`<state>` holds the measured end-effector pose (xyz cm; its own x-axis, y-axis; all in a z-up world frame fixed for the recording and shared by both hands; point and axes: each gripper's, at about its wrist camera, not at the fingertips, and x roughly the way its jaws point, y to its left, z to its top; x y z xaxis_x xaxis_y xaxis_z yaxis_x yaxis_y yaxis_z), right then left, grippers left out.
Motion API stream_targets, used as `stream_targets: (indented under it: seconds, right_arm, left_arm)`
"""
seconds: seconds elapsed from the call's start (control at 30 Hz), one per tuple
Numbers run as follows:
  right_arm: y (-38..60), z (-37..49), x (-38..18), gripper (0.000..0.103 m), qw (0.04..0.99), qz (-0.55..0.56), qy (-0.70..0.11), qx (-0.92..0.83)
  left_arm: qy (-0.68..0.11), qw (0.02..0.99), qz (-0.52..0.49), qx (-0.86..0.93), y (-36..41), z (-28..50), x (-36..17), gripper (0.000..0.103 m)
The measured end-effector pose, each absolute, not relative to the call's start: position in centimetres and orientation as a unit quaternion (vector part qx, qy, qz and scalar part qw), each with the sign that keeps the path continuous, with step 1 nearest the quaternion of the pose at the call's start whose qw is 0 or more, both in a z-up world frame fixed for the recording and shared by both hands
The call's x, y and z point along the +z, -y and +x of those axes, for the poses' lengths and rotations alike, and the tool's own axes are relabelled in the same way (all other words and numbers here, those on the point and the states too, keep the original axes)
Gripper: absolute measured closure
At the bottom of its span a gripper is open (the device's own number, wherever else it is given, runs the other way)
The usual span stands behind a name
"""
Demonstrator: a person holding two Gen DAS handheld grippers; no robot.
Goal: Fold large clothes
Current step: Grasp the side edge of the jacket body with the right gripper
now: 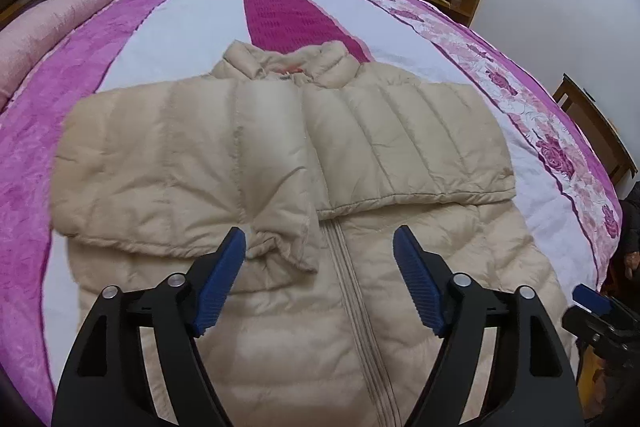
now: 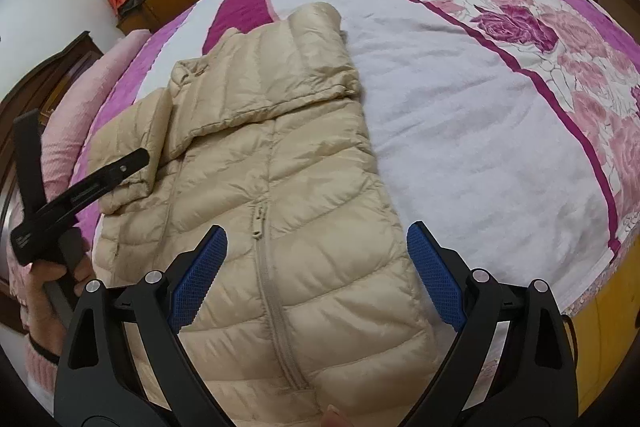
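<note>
1. Jacket (image 1: 280,187), one, beige, lying zipped on the bed (image 1: 168,27), both sleeves folded across the chest.
2. Left tool (image 1: 320,279) and right tool (image 2: 316,275), two, hovering above it, jaws spread, gripping nothing.

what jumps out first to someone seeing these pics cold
A puffy beige down jacket lies zipped, front up, on the bed, both sleeves folded across its chest. Under it spreads a loud purple, white and rose-print bedspread. Both the left gripper and right gripper hover open above it.
</note>
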<state>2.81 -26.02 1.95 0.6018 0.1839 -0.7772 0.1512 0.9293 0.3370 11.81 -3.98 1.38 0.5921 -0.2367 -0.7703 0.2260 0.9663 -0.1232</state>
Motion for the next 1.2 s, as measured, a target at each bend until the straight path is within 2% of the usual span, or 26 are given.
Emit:
stream_targets:
  seconds: [0.43, 0.77, 1.2]
  right_arm:
    - [18.6, 5.5, 6.6, 0.012, 0.889, 0.137, -0.425, 0.099]
    - [10.0, 9.1, 7.4, 0.012, 0.874, 0.108, -0.445, 0.164]
    - [-0.4, 15.2, 5.8, 0.012, 0.844, 0.072, -0.488, 0.211]
  left_arm:
    - [-0.419, 0.905, -0.028, -0.067, -3.8, 8.1, 4.5, 0.026]
    - [-0.443, 0.895, -0.046, -0.013, -11.1, 8.3, 2.4, 0.026]
    - [-0.454, 0.887, -0.078, 0.023, -16.3, 8.4, -0.3, 0.026]
